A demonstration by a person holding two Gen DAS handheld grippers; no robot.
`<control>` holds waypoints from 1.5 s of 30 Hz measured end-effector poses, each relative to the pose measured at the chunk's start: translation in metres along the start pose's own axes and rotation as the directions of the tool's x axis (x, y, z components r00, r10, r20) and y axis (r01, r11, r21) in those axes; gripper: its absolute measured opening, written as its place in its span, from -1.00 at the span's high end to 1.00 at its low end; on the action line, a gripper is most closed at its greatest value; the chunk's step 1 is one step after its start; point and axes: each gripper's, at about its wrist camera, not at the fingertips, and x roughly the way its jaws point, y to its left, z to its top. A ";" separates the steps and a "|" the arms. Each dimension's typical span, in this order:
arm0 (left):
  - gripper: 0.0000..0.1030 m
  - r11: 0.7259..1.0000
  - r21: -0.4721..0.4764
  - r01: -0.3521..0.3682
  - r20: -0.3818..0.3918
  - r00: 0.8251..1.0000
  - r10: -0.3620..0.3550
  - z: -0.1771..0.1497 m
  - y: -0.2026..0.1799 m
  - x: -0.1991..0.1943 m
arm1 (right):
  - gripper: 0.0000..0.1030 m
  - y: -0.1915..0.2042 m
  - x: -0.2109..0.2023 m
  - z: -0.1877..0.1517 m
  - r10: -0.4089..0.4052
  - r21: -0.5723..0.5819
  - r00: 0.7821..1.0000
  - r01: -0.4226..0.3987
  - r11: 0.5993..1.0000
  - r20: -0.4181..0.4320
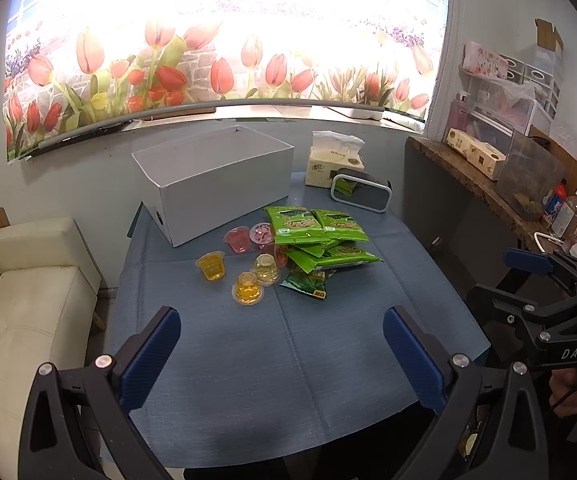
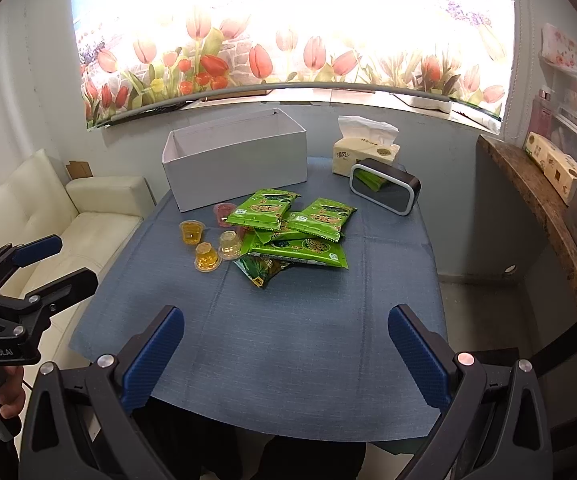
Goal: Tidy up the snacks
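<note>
A pile of green snack packets (image 1: 324, 240) (image 2: 296, 232) lies mid-table on the blue cloth (image 1: 288, 344). Yellow jelly cups (image 1: 211, 266) (image 2: 207, 258) and pink jelly cups (image 1: 238, 239) (image 2: 223, 213) sit left of the pile. An open, empty white box (image 1: 216, 184) (image 2: 236, 160) stands behind them. My left gripper (image 1: 282, 344) is open and empty over the near table edge; it also shows in the right wrist view (image 2: 54, 262). My right gripper (image 2: 286, 344) is open and empty, also seen in the left wrist view (image 1: 528, 280).
A tissue pack (image 1: 334, 158) (image 2: 364, 148) and a black clock (image 1: 360, 190) (image 2: 384, 188) stand at the back right. A white sofa (image 1: 24, 312) is to the left. A cluttered wooden shelf (image 1: 488, 184) runs along the right.
</note>
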 end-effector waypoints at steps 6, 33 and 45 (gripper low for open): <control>-1.00 1.000 0.007 -0.001 0.003 1.000 0.001 0.001 -0.001 -0.001 | -1.00 0.000 0.001 0.000 -0.002 -0.004 1.000 0.002 1.000 0.000; -1.00 1.000 -0.002 -0.018 -0.014 1.000 0.018 -0.008 0.012 0.012 | -1.00 -0.072 0.225 0.093 -0.086 0.251 0.971 0.143 0.957 -0.225; -1.00 0.999 -0.045 -0.017 -0.027 1.000 0.016 -0.011 0.031 0.020 | -0.58 -0.067 0.306 0.114 -0.068 0.261 0.917 0.182 0.948 -0.394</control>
